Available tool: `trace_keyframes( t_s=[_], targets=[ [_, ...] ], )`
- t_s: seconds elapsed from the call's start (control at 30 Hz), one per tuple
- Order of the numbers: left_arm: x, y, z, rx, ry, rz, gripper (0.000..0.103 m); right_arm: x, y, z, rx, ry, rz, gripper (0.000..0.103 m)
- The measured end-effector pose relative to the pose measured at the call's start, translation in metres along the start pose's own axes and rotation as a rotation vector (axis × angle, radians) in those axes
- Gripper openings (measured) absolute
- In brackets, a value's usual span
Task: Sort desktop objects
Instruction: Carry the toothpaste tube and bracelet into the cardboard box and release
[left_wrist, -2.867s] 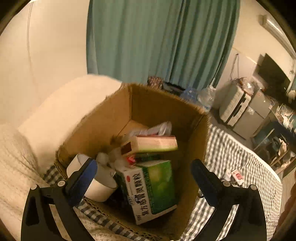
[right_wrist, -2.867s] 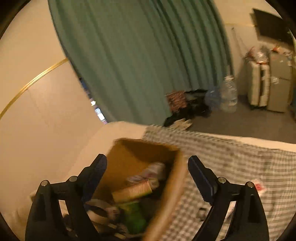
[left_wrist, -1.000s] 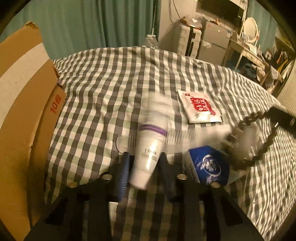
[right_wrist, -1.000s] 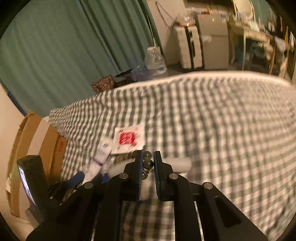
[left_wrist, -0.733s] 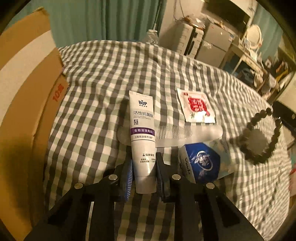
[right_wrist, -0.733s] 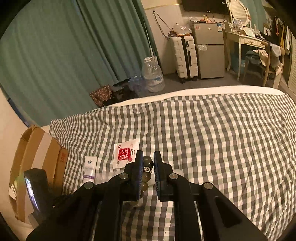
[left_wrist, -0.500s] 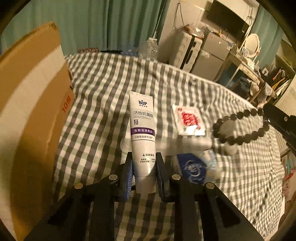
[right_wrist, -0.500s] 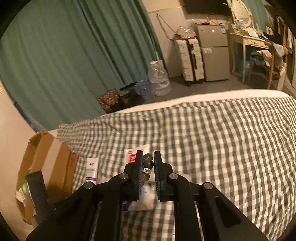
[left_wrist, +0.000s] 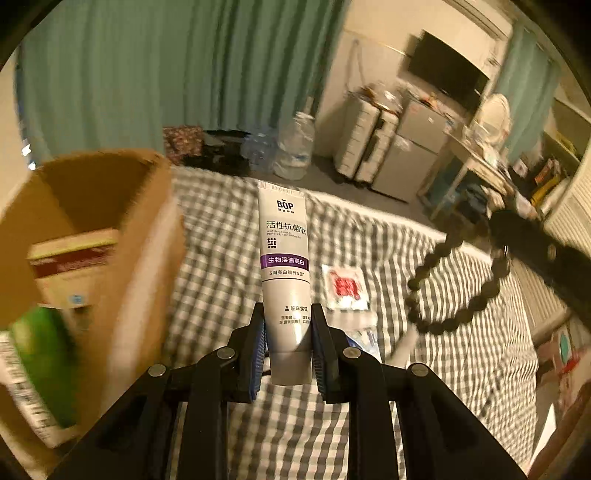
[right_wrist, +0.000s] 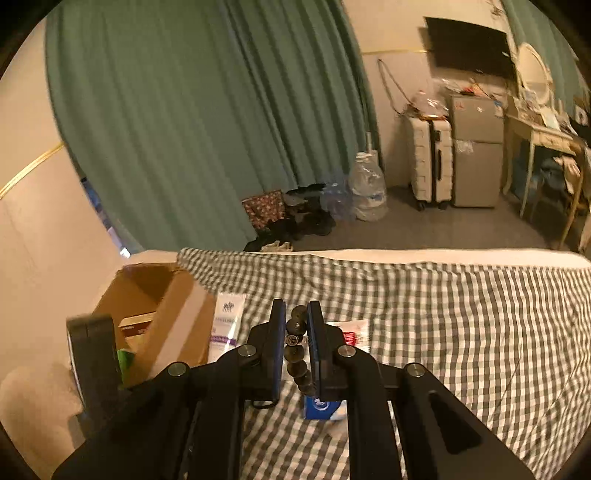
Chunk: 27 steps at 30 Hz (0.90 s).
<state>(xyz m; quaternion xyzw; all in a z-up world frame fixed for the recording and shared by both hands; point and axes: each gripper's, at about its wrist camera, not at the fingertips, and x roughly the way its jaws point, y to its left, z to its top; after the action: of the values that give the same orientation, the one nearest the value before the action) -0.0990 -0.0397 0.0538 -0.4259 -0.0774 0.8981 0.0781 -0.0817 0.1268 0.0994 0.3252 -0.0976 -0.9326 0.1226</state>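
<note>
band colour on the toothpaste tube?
Purple band on a white toothpaste tube; clearest in the left wrist view.

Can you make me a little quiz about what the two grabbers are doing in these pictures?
1. True or false: the left gripper is shut on the toothpaste tube.
2. What does the right gripper hold? A) a comb B) the bead bracelet C) a spoon
3. Fill in: the cardboard box stands on the ____ side of the left wrist view, and the red and white packet lies on the checked cloth.

Key: 1 true; 2 B; 3 left.
</note>
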Motion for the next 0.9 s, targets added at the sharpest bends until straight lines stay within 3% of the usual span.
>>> trace_keyframes(
  t_s=[0.23,0.33,0.4,0.57,0.73,0.77,0.83,0.87,0.9],
  targets=[
    [-0.084,0.050,0.033,-0.084,-0.150,0.055,0.022,-0.017,0.082,0.023,-0.117,-0.018,0.137,0.011],
    [-0.105,0.089,0.031,-0.165,-0.179,0.140,0.022,-0.012,0.133,0.027,-0.179,-0.006,0.242,0.011],
    [-0.106,0.116,0.030,-0.197,-0.182,0.213,0.022,-0.010,0.156,0.025,-0.193,-0.006,0.293,0.011],
    [-0.097,0.172,0.021,-0.308,-0.140,0.253,0.022,0.019,0.209,0.014,-0.267,0.046,0.317,0.011],
    [-0.081,0.200,0.012,-0.357,-0.110,0.263,0.023,0.057,0.220,0.001,-0.237,0.113,0.363,0.013],
    [-0.077,0.202,0.012,-0.356,-0.104,0.257,0.023,0.061,0.218,0.000,-0.227,0.114,0.356,0.016],
    [-0.071,0.201,0.011,-0.354,-0.092,0.259,0.029,0.067,0.215,0.003,-0.212,0.112,0.317,0.059],
    [-0.066,0.198,0.012,-0.343,-0.082,0.263,0.045,0.066,0.212,0.006,-0.204,0.094,0.304,0.065],
    [-0.064,0.197,0.013,-0.337,-0.079,0.270,0.072,0.064,0.206,0.009,-0.197,0.071,0.298,0.066]
  ],
)
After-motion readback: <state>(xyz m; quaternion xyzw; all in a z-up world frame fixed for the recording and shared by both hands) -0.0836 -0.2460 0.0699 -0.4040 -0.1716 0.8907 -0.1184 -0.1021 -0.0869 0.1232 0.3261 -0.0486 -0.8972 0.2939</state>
